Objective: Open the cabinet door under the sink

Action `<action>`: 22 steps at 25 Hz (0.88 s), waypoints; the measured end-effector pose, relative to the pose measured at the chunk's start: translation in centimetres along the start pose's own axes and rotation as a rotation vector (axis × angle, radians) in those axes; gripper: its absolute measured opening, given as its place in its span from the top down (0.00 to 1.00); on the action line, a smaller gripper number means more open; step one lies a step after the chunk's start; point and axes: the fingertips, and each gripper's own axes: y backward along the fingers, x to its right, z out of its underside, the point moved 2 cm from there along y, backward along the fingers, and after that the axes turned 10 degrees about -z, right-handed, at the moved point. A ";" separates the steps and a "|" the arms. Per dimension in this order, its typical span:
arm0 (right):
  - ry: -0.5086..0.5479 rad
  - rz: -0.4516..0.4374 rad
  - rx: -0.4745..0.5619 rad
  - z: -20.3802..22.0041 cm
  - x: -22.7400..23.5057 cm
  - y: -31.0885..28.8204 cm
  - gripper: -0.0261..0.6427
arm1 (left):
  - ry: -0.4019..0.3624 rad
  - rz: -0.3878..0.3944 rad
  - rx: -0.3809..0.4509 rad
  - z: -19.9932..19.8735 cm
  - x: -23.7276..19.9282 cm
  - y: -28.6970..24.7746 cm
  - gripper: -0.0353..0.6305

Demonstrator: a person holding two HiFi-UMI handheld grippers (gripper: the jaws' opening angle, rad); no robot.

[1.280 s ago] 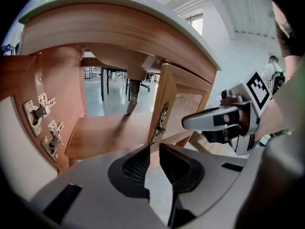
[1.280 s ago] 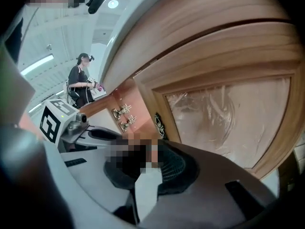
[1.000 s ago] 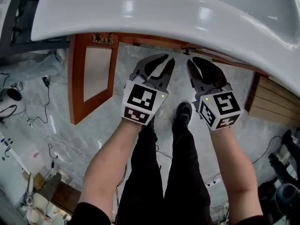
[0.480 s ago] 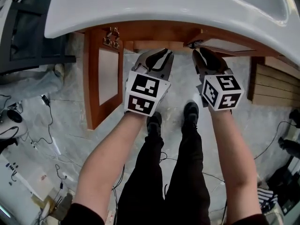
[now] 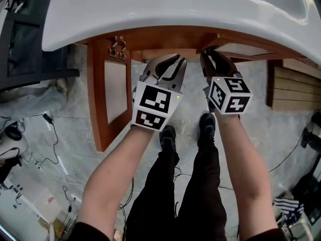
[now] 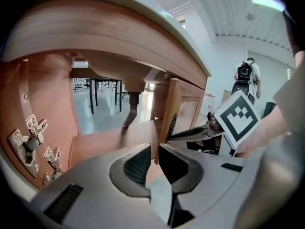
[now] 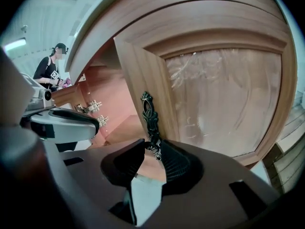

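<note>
Under the white sink (image 5: 175,9) stands a wooden cabinet. Its left door (image 5: 103,104) is swung wide open on its hinges (image 6: 28,137). The right door (image 7: 224,99), with a frosted glass panel, stands slightly ajar and carries a dark ornate handle (image 7: 149,118). My right gripper (image 7: 151,159) is at that handle, jaws opening, with the handle's lower end between them and not squeezed. My left gripper (image 5: 169,67) hovers before the cabinet opening, its jaws a narrow gap apart with nothing gripped; the right door's edge (image 6: 169,113) shows beyond them.
A drain pipe (image 6: 131,109) hangs inside the cabinet. The holder's legs and shoes (image 5: 168,134) stand on the marble floor, with cables (image 5: 50,134) at the left. Wooden slats (image 5: 296,89) lie to the right. Another person (image 7: 50,66) stands in the background.
The right gripper has sunk toward the right door's handle and its jaws have widened. The left gripper has barely shifted. The head view has moved closer to the cabinet.
</note>
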 end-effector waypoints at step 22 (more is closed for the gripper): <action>0.032 -0.072 -0.014 3.9 -1.6 5.1 0.82 | -0.222 0.285 0.154 -5.5 8.1 1.4 0.71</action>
